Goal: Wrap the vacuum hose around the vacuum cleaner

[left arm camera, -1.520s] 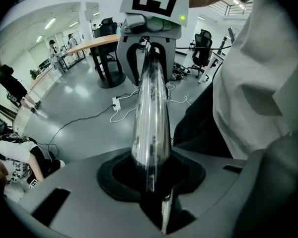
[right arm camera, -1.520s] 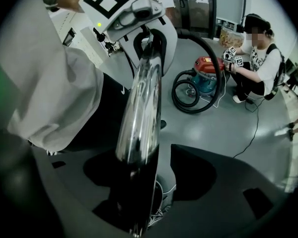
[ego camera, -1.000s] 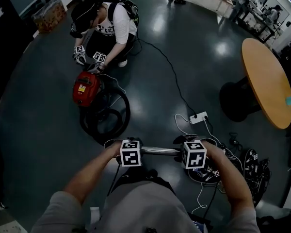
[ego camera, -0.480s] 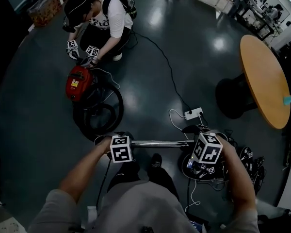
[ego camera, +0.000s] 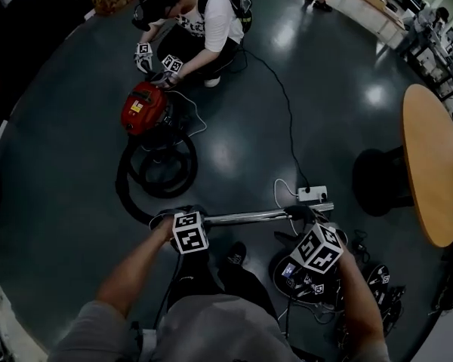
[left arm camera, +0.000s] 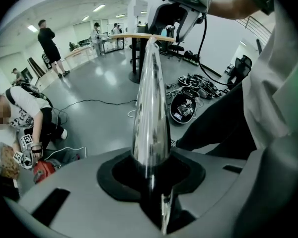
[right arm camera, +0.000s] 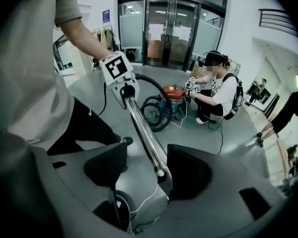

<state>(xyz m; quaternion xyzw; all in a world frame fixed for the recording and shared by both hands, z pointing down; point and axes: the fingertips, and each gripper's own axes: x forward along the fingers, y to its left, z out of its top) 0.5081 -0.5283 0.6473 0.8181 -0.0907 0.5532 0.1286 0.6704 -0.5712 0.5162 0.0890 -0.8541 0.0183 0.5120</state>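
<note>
A red vacuum cleaner (ego camera: 143, 108) stands on the dark floor, and its black hose (ego camera: 140, 173) lies in loops in front of it. The hose ends in a chrome wand tube (ego camera: 249, 217) that I hold level across my front. My left gripper (ego camera: 184, 216) is shut on the tube's left end; in the left gripper view the tube (left arm camera: 150, 103) runs out from between its pads. My right gripper (right arm camera: 148, 171) is open. The tube's far end (right arm camera: 159, 170) lies between its jaws against the right pad, with a gap to the left pad. The right gripper view also shows the vacuum cleaner (right arm camera: 173, 92) and the hose (right arm camera: 151, 108).
A second person (ego camera: 204, 21) crouches at the vacuum cleaner with two marker-cube grippers on it. A white power strip (ego camera: 312, 194) with its cable lies right of the tube. A round wooden table (ego camera: 434, 164) stands at the right, and a heap of black gear and cables (ego camera: 362, 277) lies by my right hand.
My right gripper has shifted right and toward me, so the tube's end now shows past its cube. The left gripper has sunk and rolled a little, still on the tube.
</note>
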